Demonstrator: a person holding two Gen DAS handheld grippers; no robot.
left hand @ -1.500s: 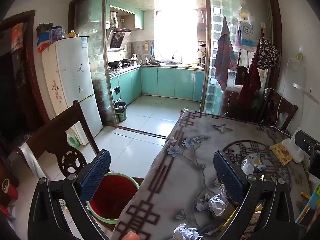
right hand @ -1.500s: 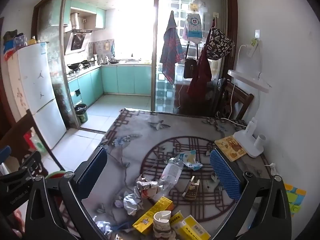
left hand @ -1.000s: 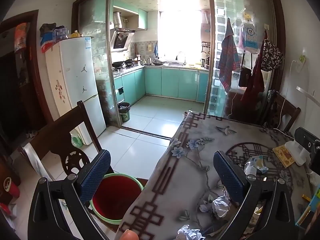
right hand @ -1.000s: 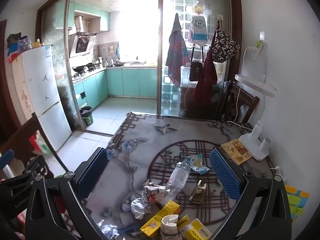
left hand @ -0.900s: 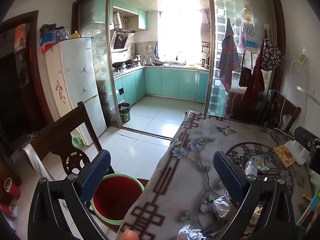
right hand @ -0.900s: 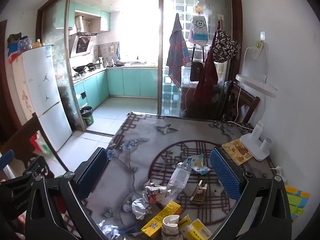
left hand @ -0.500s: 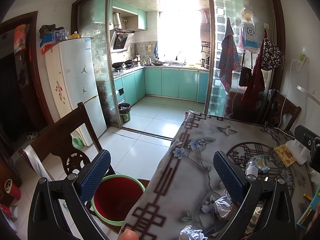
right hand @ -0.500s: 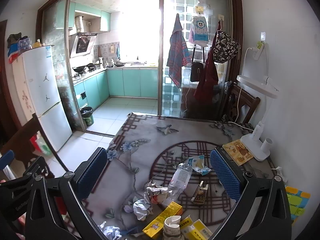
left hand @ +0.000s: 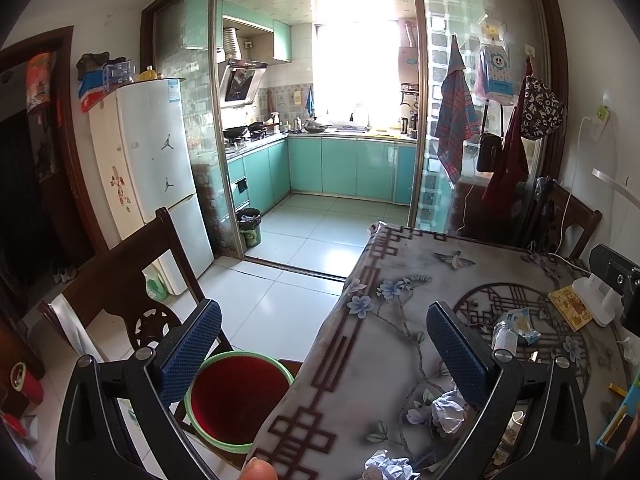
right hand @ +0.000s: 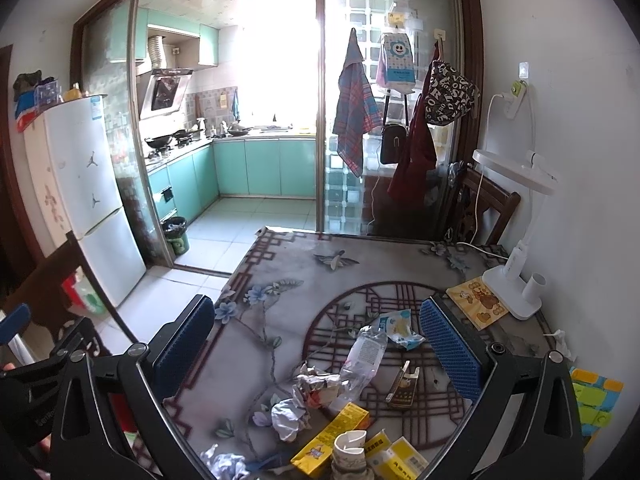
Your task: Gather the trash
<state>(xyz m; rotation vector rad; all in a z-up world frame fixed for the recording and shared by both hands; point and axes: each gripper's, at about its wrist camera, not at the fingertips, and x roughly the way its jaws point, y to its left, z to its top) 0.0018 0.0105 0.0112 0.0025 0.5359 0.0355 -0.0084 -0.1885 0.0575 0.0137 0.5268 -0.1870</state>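
Trash lies on the patterned table (right hand: 288,312): a crushed clear bottle (right hand: 362,356), a blue-white wrapper (right hand: 396,328), crumpled paper balls (right hand: 290,412), a yellow box (right hand: 332,428), a paper cup (right hand: 350,450) and a small dark pack (right hand: 402,386). A red bin with a green rim (left hand: 236,400) stands on the floor at the table's left edge. My left gripper (left hand: 324,354) is open and empty above the table edge and the bin. My right gripper (right hand: 316,352) is open and empty above the trash pile. A paper ball (left hand: 448,416) shows in the left wrist view.
A dark wooden chair (left hand: 132,276) stands left of the bin. A white desk lamp (right hand: 516,288) and a yellow booklet (right hand: 478,300) sit at the table's right by the wall. Another chair (right hand: 484,208) stands behind the table. A fridge (left hand: 156,172) and the kitchen lie beyond.
Both grippers have drifted slightly back and up, so the table and trash sit a little lower and farther in view. Both stay open and empty.
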